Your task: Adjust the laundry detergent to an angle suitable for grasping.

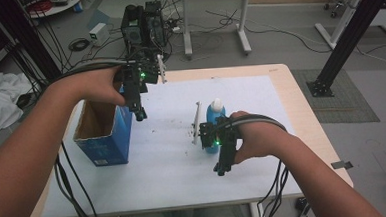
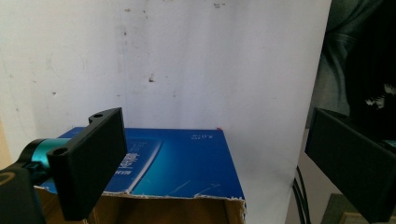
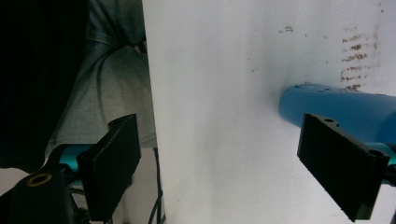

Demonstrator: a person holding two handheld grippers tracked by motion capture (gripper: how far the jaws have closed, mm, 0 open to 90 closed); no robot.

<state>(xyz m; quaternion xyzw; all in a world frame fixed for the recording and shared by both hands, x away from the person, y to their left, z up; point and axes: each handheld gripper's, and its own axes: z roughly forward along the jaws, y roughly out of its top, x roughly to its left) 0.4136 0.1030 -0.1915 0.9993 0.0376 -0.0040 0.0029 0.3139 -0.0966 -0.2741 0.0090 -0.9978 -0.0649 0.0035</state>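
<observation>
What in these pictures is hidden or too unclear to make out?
- Bottle: in the high view the right gripper and hand cover its lower half; in the right gripper view a jaw and the picture's edge cut it off.
- Box: its inside is dark in the high view; the left gripper view cuts the opening off.
- Box print: too small and blurred.

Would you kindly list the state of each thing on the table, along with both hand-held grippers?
Box: upright, top open, torn rim, standing at the mat's left edge.
Bottle: blue, upright, white cap on, not held.
Left hand-held gripper: open, nothing between its jaws, above the box.
Right hand-held gripper: open, empty, beside the bottle.
Mat: white, flat, flecked with brown marks.
</observation>
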